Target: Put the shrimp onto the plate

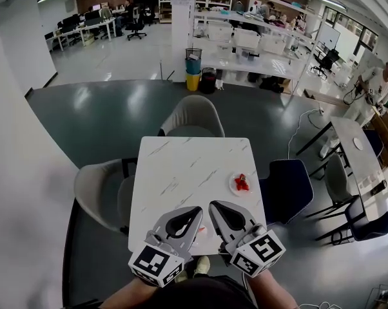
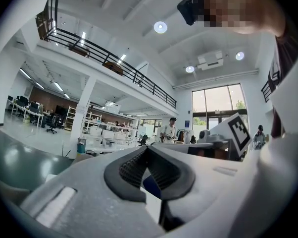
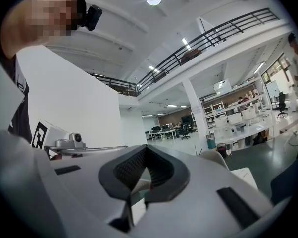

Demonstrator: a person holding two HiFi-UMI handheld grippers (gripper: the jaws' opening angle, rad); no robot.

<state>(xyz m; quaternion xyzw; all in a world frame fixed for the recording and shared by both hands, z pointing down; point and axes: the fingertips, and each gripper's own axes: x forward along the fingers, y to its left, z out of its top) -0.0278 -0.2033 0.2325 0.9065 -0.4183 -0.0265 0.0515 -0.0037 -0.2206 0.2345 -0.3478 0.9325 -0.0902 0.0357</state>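
Shrimp (image 1: 242, 183) looked to be sitting on the plate (image 1: 232, 186) already, a red pile ahead of the right gripper (image 1: 214, 205) and a bit off to its right, well apart from it. Both grippers hung over the near edge of the table (image 1: 174, 166), with the left gripper (image 1: 198, 209) just beside the right one. Each had its 2 jaws pressed together on nothing. My guess: task done, or 1 more piece to go. A small pale thing (image 1: 201, 232) showed right by the left gripper, couldn't tell what. If it was shrimp, the next move would need the jaws spread first.
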